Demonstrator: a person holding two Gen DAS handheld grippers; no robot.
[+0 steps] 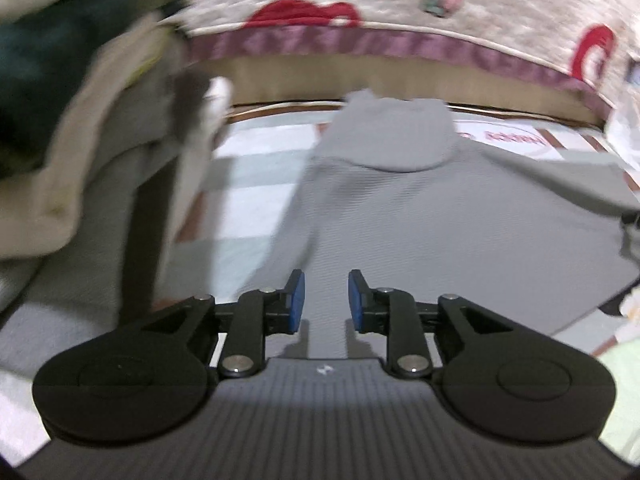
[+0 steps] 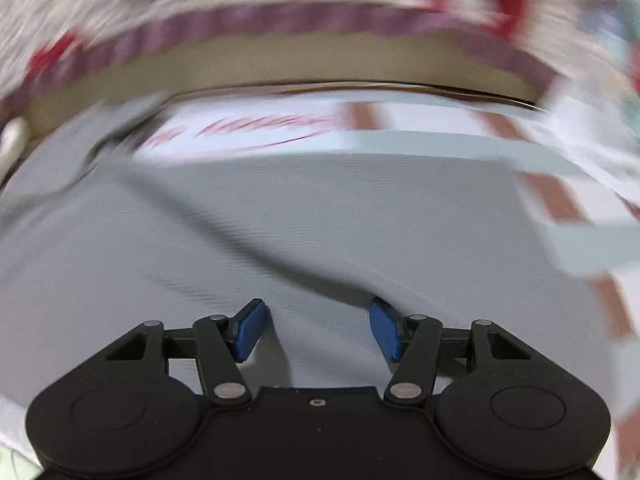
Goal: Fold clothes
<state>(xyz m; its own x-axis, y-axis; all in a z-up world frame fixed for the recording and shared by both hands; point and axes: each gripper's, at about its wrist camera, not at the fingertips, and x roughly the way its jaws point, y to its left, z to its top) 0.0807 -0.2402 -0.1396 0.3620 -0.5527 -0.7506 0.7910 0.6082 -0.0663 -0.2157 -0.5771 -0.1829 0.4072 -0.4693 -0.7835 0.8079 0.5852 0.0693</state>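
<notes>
A grey hooded garment (image 1: 420,216) lies spread flat on a patterned sheet, its hood (image 1: 396,136) at the far end. My left gripper (image 1: 326,300) hovers open just over the garment's near part, nothing between its blue pads (image 1: 297,300). In the right wrist view the same grey garment (image 2: 280,240) fills the lower half, with a dark crease running diagonally across it. My right gripper (image 2: 316,328) stands open above the cloth beside that crease, holding nothing. Both views are motion-blurred.
A pile of beige, dark green and grey clothes (image 1: 80,140) rises at the left. A quilted cover with a purple border (image 1: 400,36) runs along the far side. The checked sheet (image 2: 560,200) shows at the right. A pale green cloth (image 1: 624,392) lies at the lower right.
</notes>
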